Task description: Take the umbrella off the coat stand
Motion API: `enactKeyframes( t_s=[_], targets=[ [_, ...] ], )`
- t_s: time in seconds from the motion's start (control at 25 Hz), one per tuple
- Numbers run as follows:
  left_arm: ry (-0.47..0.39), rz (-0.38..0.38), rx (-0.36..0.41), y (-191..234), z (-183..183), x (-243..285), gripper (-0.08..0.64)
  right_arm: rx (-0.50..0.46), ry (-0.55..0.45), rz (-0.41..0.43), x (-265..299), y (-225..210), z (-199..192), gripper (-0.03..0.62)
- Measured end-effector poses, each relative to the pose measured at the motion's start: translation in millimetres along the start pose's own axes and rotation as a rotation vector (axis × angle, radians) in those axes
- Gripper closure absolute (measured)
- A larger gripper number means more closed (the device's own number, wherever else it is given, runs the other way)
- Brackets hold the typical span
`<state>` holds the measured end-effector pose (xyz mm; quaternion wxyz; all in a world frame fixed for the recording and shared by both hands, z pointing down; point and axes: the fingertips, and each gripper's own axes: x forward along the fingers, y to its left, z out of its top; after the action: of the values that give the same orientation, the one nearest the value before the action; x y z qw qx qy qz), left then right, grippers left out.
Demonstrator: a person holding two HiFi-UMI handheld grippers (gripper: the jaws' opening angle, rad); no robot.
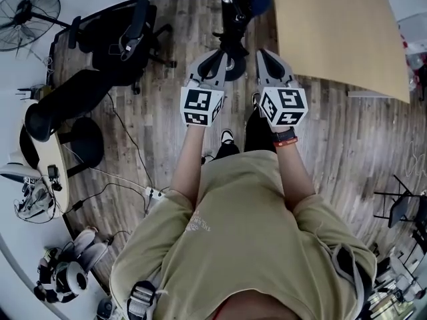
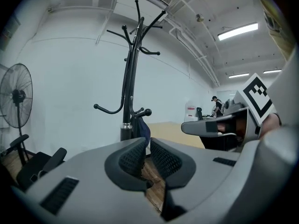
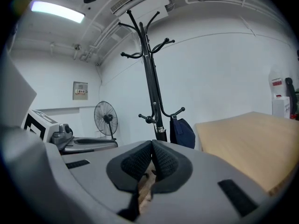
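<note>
The left gripper (image 2: 148,143) and right gripper (image 3: 152,144) are held side by side, pointing nearly level. The left gripper's fingers are pressed together with nothing between them, and the right gripper's fingers are also closed and empty. Beyond them, on the wood floor (image 1: 167,79), stands the black coat stand (image 3: 152,87). The navy umbrella (image 3: 182,133), folded, hangs low on the stand just beside its pole, well apart from both grippers. 1 pale bench (image 3: 252,139) lies to its right and 1 fan (image 3: 105,118) stands to its left.

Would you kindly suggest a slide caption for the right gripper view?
Right gripper, jaws shut and empty, faces the black coat stand with a navy umbrella hanging from a lower hook.
</note>
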<state>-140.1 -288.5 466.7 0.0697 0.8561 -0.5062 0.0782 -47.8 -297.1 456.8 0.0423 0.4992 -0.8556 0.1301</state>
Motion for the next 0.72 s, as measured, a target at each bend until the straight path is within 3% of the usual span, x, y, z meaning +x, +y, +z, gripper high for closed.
enactKeyframes(
  t_s=[0.08,0.16,0.4,0.72],
  targets=[
    [0.016,-0.012,-0.003,4.3,-8.6,9.5,0.525,0.000,0.007,0.008,5.7,-1.9,-3.5,0.583],
    [0.035,-0.022,-0.007,8.2,-17.1,20.4,0.465,-0.002,0.017,0.014,11.1,-4.9,-7.3,0.583],
    [0.064,-0.070,-0.007,15.4,-28.8,54.9,0.434,-0.030,0.043,0.025,22.6,-8.9,-15.3,0.583],
    [0.103,-0.154,0.059,30.0,-42.1,95.8,0.359,0.006,0.060,0.076,38.4,-10.3,-24.0,0.583]
  ],
)
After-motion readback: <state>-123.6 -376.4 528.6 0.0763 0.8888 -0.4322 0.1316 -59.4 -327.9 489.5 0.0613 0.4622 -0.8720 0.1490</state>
